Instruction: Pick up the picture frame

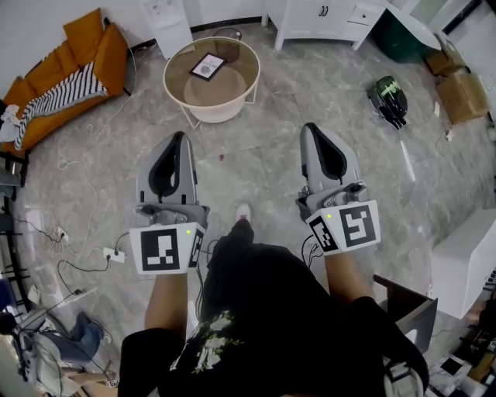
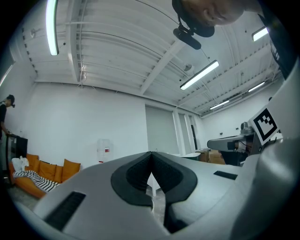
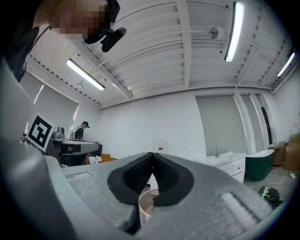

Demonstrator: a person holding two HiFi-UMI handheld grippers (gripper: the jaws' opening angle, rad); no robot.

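Left tool (image 1: 180, 139): jaws fully together, black pads meeting along their ribbed faces, nothing between them. The left gripper view confirms this; the closed tip (image 2: 151, 158) has only the far white wall behind it.

Right tool (image 1: 312, 129): same state, jaws pressed together and empty. In the right gripper view the closed tip (image 3: 152, 158) sits above a slice of the round counter (image 3: 146, 207), whose pale rim shows just below the pads.

I hold both tools side by side over the grey marbled floor (image 1: 263, 147), roughly level, pointing away from me. Their marker cubes face my head camera.

Picture frame (image 1: 208, 67): lies flat on the tan top of the round counter (image 1: 172, 91), on its far left part. Dark border, white mat, a round grey motif in the middle. It is well apart from both tools, and neither touches it or the counter. The counter stands ahead of me, closer to the left tool's line than to the right's.

Surroundings: orange sofa (image 1: 93, 48) with a striped throw (image 1: 63, 93) at far left, white cabinet (image 1: 322, 17) beyond the counter, a black and green object (image 1: 387, 98) on the floor to the right.
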